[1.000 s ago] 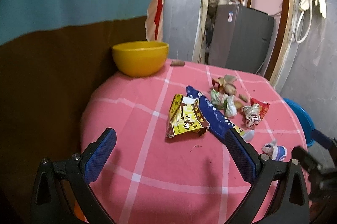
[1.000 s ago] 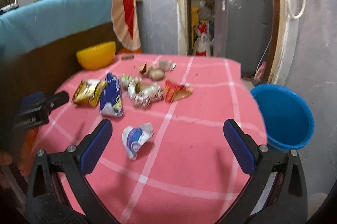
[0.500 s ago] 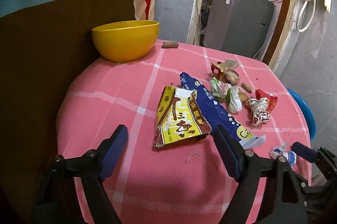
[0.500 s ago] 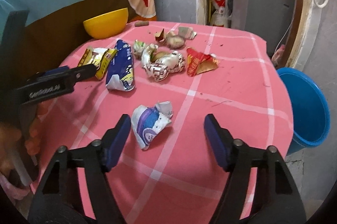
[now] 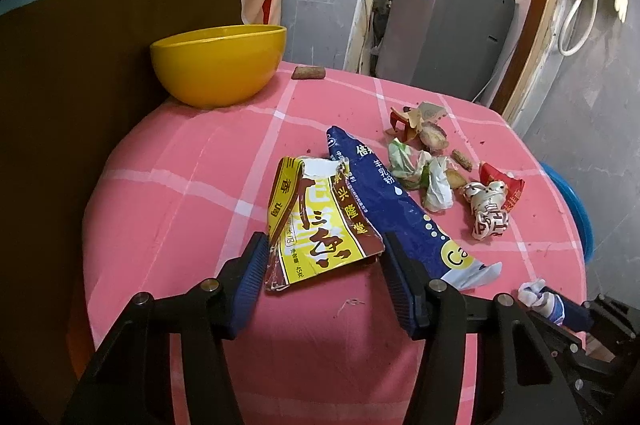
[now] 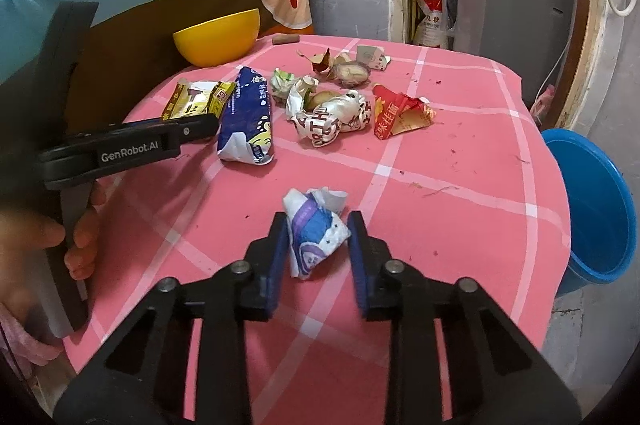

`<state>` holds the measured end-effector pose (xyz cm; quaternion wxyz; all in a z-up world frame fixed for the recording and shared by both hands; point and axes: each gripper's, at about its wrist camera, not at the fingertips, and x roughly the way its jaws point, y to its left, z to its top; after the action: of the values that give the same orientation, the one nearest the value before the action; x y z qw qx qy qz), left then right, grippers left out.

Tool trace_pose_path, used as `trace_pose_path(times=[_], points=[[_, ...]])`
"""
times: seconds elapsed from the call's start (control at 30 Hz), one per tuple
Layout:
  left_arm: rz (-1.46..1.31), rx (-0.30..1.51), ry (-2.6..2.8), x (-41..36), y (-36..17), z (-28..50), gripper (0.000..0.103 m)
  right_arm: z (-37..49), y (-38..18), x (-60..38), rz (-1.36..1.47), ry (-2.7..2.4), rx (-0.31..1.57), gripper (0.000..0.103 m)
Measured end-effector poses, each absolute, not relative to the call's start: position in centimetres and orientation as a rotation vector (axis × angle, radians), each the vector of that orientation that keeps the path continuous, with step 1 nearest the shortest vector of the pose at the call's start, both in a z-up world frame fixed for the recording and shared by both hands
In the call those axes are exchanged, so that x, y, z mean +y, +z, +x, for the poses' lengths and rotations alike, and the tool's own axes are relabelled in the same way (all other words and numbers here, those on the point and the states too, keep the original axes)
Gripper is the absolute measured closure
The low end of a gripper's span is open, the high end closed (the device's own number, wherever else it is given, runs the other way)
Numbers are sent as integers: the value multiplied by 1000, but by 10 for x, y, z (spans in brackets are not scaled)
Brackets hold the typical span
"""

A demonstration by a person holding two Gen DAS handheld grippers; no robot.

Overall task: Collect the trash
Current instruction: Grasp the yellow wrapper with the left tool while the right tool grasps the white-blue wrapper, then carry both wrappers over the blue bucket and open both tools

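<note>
A: Covering the counter (image 6: 460, 161): pink checked cloth, wrappers strewn; blue bucket (image 6: 596, 209) beside.
B: Left hand-held gripper (image 5: 324, 265) open around yellow packet (image 5: 320, 229); right hand-held gripper (image 6: 318, 245) nearly pinching crumpled wrapper (image 6: 316, 225).

Your left wrist view sits low at the table's (image 5: 168, 193) near-left edge, facing far-right. Your right wrist view looks from higher, near-right. Both share the wrapper pile (image 5: 432, 169) (image 6: 332, 105).

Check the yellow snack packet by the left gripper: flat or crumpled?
Mostly flat. The yellow snack packet lies spread on the pink tablecloth, top torn open, between the left gripper's open fingers.
</note>
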<state>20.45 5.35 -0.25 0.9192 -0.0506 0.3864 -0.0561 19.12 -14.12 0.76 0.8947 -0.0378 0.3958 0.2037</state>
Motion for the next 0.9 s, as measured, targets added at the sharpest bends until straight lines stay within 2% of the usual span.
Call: trace_pose_path(times=[0.37, 0.67, 0.9], points=[[-103, 703, -107, 49, 12, 179, 52, 183, 17, -151, -29, 433, 740, 74], [-111, 525, -119, 26, 47, 150, 52, 170, 50, -173, -4, 395, 533, 74], [-91, 361, -165, -19, 82, 141, 52, 171, 85, -213, 13, 332, 377, 74]])
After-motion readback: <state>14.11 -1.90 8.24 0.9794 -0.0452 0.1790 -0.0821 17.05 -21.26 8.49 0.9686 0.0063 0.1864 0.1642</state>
